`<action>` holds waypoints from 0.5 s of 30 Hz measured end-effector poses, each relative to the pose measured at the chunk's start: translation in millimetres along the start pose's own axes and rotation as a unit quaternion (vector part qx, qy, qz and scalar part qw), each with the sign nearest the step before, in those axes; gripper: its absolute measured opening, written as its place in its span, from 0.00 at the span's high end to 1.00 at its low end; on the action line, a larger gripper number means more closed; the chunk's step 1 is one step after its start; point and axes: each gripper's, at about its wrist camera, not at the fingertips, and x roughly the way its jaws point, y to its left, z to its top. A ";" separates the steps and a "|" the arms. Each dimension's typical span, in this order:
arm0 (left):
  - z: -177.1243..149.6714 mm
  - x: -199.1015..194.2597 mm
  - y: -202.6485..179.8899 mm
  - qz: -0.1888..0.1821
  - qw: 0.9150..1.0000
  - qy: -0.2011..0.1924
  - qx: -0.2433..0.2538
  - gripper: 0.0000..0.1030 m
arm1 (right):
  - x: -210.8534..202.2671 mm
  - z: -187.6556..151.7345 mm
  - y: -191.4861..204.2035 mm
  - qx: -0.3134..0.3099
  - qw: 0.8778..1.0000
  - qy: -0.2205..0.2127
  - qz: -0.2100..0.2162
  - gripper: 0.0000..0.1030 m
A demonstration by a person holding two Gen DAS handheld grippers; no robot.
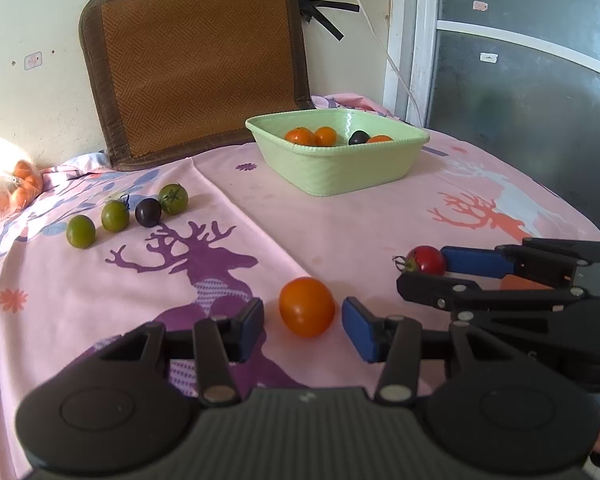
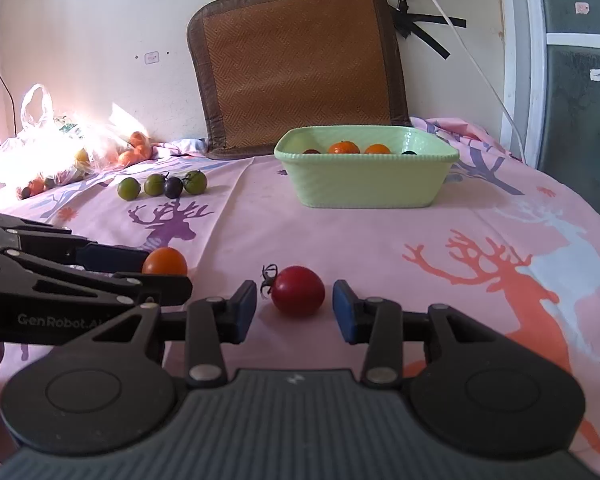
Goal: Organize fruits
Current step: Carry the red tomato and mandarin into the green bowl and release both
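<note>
My left gripper [image 1: 303,326] is open, its blue pads on either side of an orange tomato [image 1: 307,306] that lies on the pink cloth, not touching it. My right gripper [image 2: 294,310] is open around a red tomato [image 2: 298,291] with a dark stem, gaps on both sides. Each gripper also shows in the other view: the right one [image 1: 424,270] and the left one [image 2: 168,268]. A light green basket [image 1: 340,172] at the back holds several orange fruits and a dark one. A row of three green tomatoes and one dark purple tomato [image 1: 148,212] lies at the left.
A brown woven cushion [image 1: 196,60] leans on the wall behind the basket. A plastic bag of fruit [image 2: 52,152] sits at the far left by the wall. A white cable [image 2: 472,56] hangs near the door frame at right. The cloth's edge drops off at the right.
</note>
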 end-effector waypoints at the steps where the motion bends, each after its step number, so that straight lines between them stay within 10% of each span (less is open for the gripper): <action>1: 0.2 0.2 -0.2 0.000 1.000 0.000 0.000 0.61 | -0.2 0.0 0.0 0.000 1.000 0.000 0.000 0.56; 15: 41.8 5.8 -4.2 -0.023 0.999 -0.033 0.017 0.71 | -0.2 16.0 -8.7 -0.003 0.999 -0.040 -0.008 0.69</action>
